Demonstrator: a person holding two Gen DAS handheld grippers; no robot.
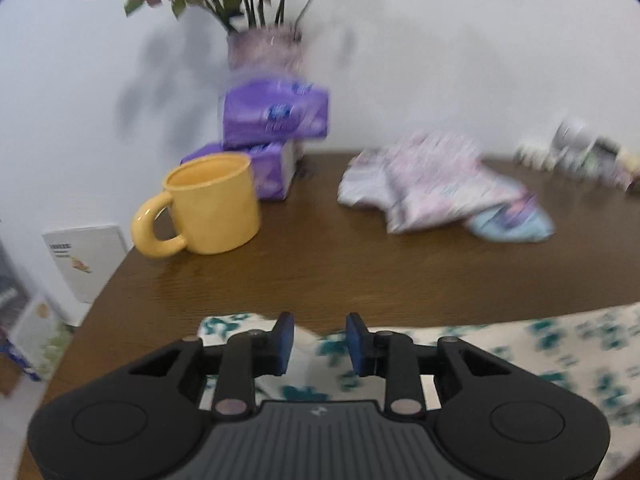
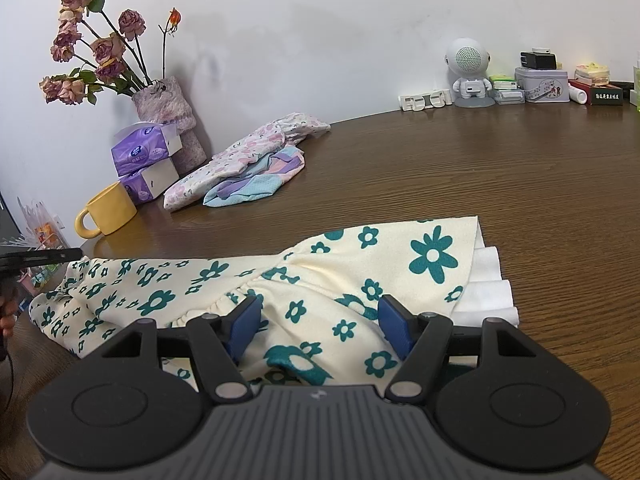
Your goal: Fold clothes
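Nearest, the right tool [image 2: 318, 326] hangs with blue pads spread wide over the cream dress [image 2: 248, 280], soft cloth printed with teal flowers, lying flat on the wood-grain table [image 2: 500, 184]. The left tool [image 1: 320, 342] is released above the dress's end. Behind lie one crumpled pile of pastel clothes [image 2: 248, 160], one glossy yellow mug [image 2: 107, 210] and two purple tissue packs [image 2: 146, 160].
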